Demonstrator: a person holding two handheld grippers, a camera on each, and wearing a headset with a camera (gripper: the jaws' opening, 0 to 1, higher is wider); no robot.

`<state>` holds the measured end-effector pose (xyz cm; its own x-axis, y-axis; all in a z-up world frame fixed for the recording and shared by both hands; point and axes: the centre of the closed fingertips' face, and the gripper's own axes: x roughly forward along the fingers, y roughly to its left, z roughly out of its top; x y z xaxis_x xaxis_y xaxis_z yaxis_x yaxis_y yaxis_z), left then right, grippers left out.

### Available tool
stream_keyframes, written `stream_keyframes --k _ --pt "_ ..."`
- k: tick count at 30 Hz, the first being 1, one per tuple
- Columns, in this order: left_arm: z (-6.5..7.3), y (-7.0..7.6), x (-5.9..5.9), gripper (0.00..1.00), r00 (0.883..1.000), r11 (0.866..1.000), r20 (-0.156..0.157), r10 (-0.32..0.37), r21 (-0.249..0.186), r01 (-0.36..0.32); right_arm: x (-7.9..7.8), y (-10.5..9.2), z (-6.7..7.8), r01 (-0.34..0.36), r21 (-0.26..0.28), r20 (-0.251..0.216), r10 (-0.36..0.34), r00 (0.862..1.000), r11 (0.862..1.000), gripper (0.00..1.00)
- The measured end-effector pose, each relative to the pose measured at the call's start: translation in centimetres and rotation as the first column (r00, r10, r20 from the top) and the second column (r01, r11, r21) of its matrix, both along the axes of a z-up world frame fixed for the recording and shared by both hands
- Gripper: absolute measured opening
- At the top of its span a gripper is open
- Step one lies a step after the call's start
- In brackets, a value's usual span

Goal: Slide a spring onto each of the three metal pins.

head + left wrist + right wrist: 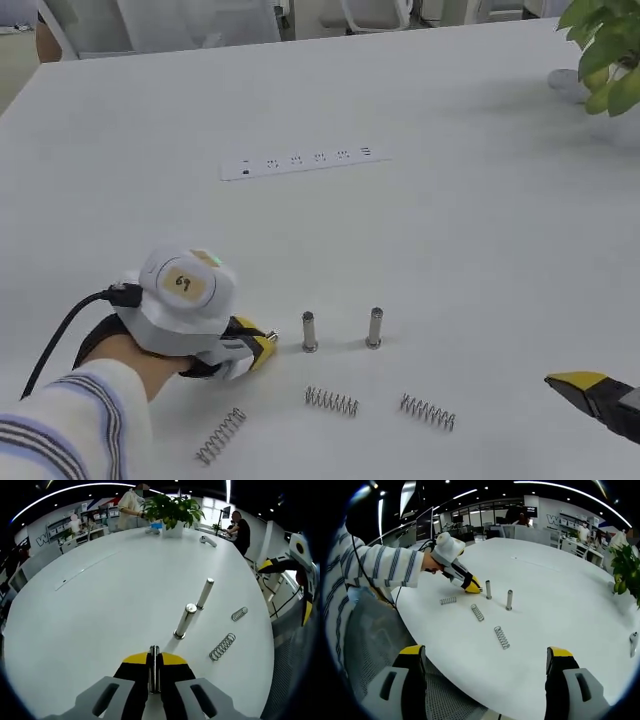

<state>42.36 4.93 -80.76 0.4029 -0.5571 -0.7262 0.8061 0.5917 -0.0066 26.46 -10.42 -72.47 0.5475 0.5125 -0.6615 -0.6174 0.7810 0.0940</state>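
Two metal pins stand upright on the white table, one on the left and one on the right. My left gripper rests low on the table just left of them, shut on a third pin that lies between its jaws. Three springs lie loose in front: a left one, a middle one and a right one. My right gripper hovers open and empty at the table's near right edge, apart from the springs; its yellow tip pokes in at the lower right.
A flush power-socket strip sits in the table beyond the pins. A potted plant stands at the far right corner. A black cable trails from the left gripper. Office chairs line the far edge.
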Motion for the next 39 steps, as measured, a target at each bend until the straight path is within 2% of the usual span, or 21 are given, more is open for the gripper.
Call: stream_keyframes --k 2,5,10,13,18,23,27,29,31,39 --pt "0.0 0.0 -0.1 0.00 1.000 1.000 0.006 -0.018 0.008 0.018 0.1 0.0 0.1 0.001 0.007 0.004 -0.001 1.000 1.000 1.00" --pt "0.0 0.3 -0.3 0.00 1.000 1.000 -0.010 0.012 0.003 -0.012 0.0 0.1 0.2 -0.009 0.000 0.013 0.009 1.000 1.000 1.00" --pt "0.0 1.2 -0.4 0.00 1.000 0.999 -0.001 0.021 0.030 -0.021 0.2 0.3 0.5 -0.018 0.006 0.023 0.017 1.000 1.000 1.00" --pt "0.5 1.4 -0.5 0.00 0.999 0.999 0.001 0.032 0.014 -0.032 0.1 0.3 0.4 -0.023 0.001 0.021 0.023 1.000 1.000 0.99" --pt "1.3 2.2 -0.5 0.00 0.996 0.996 -0.005 0.091 -0.017 -0.091 0.1 0.3 0.6 -0.028 -0.002 0.028 0.028 0.999 1.000 0.99" --pt "2.1 2.6 -1.5 0.00 0.991 0.990 -0.004 0.135 -0.045 -0.135 0.1 0.3 0.7 -0.028 -0.011 0.033 0.029 0.999 1.000 1.00" --pt "2.9 3.1 -2.0 0.00 0.989 0.988 0.023 0.146 -0.053 -0.145 -0.1 0.6 0.7 -0.032 -0.003 0.038 0.032 0.999 0.999 1.00" --pt "3.1 3.5 -2.3 0.00 0.988 0.987 0.014 0.151 -0.064 -0.150 -0.2 0.8 0.7 -0.040 -0.005 0.038 0.040 0.998 0.999 1.00" --pt "3.2 3.9 -2.8 0.00 0.989 0.988 0.015 0.149 -0.052 -0.148 -0.3 1.0 0.6 -0.049 -0.005 0.036 0.049 0.998 0.999 1.00" --pt "3.8 4.3 -3.2 0.00 0.989 0.989 0.041 0.145 -0.037 -0.144 -0.3 1.1 0.7 -0.061 -0.012 0.041 0.061 0.997 0.998 1.00"
